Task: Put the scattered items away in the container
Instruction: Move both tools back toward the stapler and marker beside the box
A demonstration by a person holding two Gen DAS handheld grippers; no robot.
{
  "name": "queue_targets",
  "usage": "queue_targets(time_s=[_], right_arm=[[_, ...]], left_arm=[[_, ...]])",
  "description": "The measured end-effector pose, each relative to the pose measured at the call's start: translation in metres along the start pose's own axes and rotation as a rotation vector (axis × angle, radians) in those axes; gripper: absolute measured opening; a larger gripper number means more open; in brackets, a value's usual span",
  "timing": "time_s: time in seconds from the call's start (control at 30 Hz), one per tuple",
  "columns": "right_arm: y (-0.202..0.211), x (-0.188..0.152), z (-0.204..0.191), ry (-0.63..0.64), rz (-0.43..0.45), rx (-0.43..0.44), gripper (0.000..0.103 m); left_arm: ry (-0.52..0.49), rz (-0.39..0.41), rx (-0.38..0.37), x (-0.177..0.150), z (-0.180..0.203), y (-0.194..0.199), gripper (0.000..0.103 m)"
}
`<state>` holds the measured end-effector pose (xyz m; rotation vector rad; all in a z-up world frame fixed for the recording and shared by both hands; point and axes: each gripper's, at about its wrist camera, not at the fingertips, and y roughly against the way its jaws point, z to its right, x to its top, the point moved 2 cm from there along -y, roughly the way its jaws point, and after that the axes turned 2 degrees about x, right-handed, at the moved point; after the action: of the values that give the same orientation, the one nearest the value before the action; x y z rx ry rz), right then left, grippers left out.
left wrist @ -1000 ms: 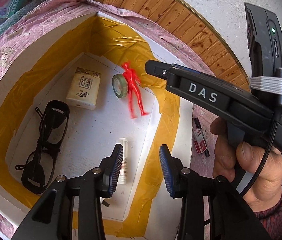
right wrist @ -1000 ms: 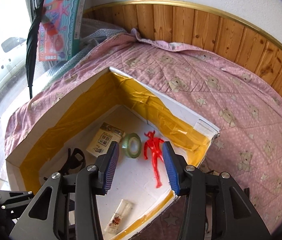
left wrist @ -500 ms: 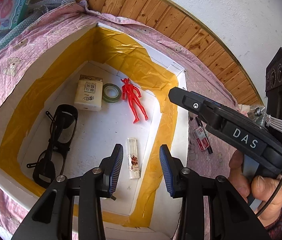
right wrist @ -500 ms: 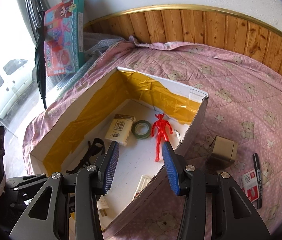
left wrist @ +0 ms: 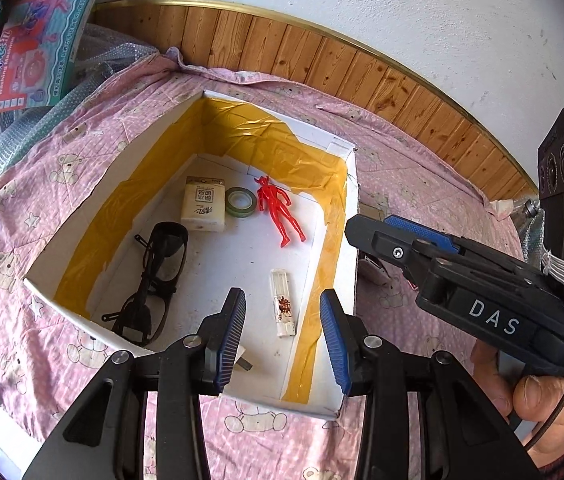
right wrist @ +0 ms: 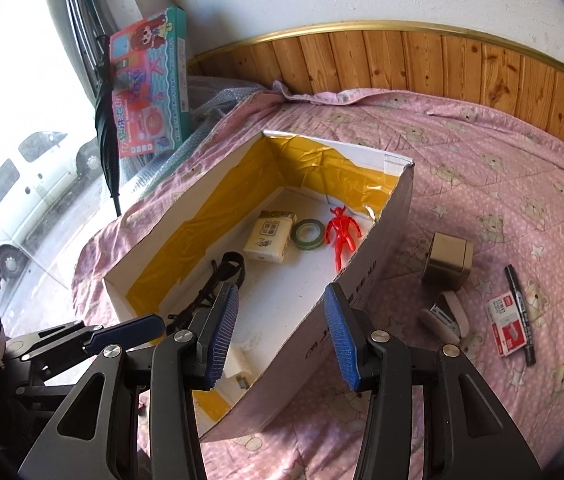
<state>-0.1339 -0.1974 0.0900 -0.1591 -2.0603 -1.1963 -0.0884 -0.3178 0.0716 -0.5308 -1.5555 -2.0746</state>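
Note:
A white cardboard box (left wrist: pixel 85 322) (right wrist: pixel 378 260) lined with yellow tape sits on a pink bedspread. Inside lie a red figure (left wrist: pixel 279 210) (right wrist: pixel 340 236), a green tape roll (left wrist: pixel 241 201) (right wrist: pixel 308 233), a tissue pack (left wrist: pixel 203 203) (right wrist: pixel 269 237), black glasses (left wrist: pixel 153 280) and a clear tube (left wrist: pixel 283 302). My left gripper (left wrist: pixel 282 338) hangs open and empty above the box's near end. My right gripper (right wrist: pixel 279 338) is open and empty over the box's right wall. Right of the box lie a metal tin (right wrist: pixel 447 259), a stapler (right wrist: pixel 444 320), a staple box (right wrist: pixel 510 325) and a black marker (right wrist: pixel 519 310).
A colourful toy box (right wrist: pixel 149 80) and bubble wrap (right wrist: pixel 209 96) lean at the back left beside a window. Wooden wall panelling (right wrist: pixel 442 62) borders the bed behind. A hand (left wrist: pixel 538 404) holds the right gripper's handle in the left wrist view.
Both grippers have pulled back and up from the box, so more of the bedspread and the loose items on the right have come into view. The red figure lies still in the box.

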Motion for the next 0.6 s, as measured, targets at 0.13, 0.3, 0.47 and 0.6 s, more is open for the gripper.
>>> queue_targets(time_s=[0.13, 0.3, 0.47, 0.6], right_arm=[[0.015, -0.014, -0.004, -0.015, 0.014, 0.008, 0.048], [0.037, -0.028, -0.009, -0.019, 0.042, 0.015, 0.048], [0.057, -0.041, -0.01, -0.03, 0.063, 0.015, 0.048], [0.071, -0.048, -0.008, -0.045, 0.085, 0.014, 0.048]], left_arm=[[-0.028, 0.032, 0.016, -0.008, 0.01, 0.017, 0.042], [-0.046, 0.052, 0.02, -0.022, 0.018, 0.032, 0.043], [-0.056, 0.068, 0.018, -0.034, 0.025, 0.045, 0.043], [-0.08, 0.079, 0.013, -0.04, 0.035, 0.054, 0.043]])
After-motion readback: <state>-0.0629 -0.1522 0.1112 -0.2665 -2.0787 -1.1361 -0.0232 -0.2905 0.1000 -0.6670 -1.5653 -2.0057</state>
